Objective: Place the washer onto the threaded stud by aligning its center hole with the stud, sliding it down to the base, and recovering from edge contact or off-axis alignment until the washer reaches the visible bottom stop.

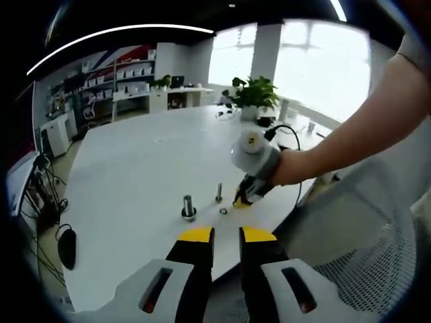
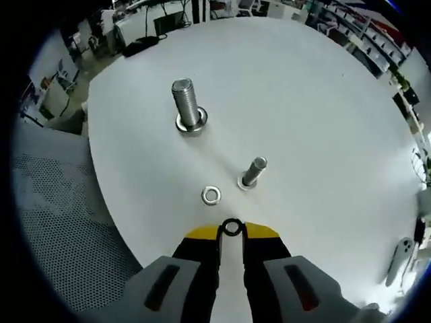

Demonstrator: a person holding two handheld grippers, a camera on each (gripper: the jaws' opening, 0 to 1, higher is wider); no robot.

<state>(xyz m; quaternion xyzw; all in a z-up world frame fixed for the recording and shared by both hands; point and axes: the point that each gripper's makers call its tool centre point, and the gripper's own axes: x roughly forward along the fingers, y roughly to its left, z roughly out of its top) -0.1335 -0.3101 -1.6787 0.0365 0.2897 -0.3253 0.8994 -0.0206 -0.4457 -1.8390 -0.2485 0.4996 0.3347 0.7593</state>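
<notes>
On the white round table [image 2: 323, 101] stand two threaded studs: a large stud [image 2: 187, 104] with a washer around its base, and a small stud [image 2: 252, 171]. A silver washer [image 2: 211, 195] lies flat just in front of the small stud. My right gripper [image 2: 232, 229] is shut on a dark ring washer [image 2: 232, 227] held upright between its yellow tips, a short way short of the small stud. In the left gripper view, a hand holds the right gripper [image 1: 241, 200] low by the small stud [image 1: 219, 192] and large stud [image 1: 188, 206]. My left gripper [image 1: 227, 235] hangs back, open, holding nothing.
A grey mesh chair [image 2: 60, 222] stands at the table's near edge. A potted plant [image 1: 252, 94] and a black cable [image 1: 293, 134] sit at the far side. A white handheld device [image 2: 399, 259] lies near the right edge. Shelves line the back wall.
</notes>
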